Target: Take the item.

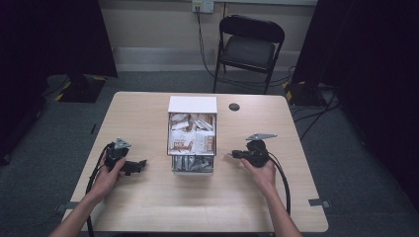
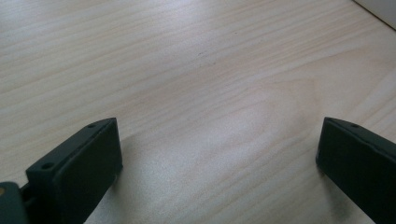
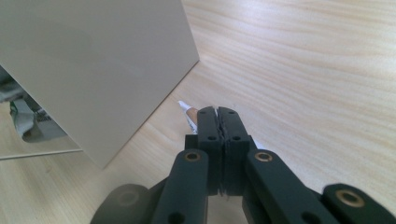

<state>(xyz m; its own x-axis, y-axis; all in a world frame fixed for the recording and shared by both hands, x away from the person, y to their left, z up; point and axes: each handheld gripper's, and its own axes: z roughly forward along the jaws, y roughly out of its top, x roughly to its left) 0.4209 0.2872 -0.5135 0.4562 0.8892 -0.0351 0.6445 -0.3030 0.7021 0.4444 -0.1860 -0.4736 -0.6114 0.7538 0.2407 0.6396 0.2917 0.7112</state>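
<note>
The snack packet is a thin white wrapper, and it sits pinched between the jaws of the right gripper, with a corner sticking out toward 11 o'clock past the black pads in the right gripper view. In the high view I see it as a small pale tip at the front of this gripper, pointing to 9 o'clock toward the box, near its right side wall but apart from it. The high view lets me look inside the box from above: brown and white packets fill the upper part, and silver ones lie in the lower part. The right gripper view gives instead the plain outer wall of the box very close at 10 o'clock, and a few crumpled wrappers at the left edge. The left gripper rests low on the table at 9 o'clock from the box, well apart from it. Its own view shows both jaws standing wide apart with bare wood between them, so this claw is released and grasps nothing. The right claw is clenched on the packet.
</note>
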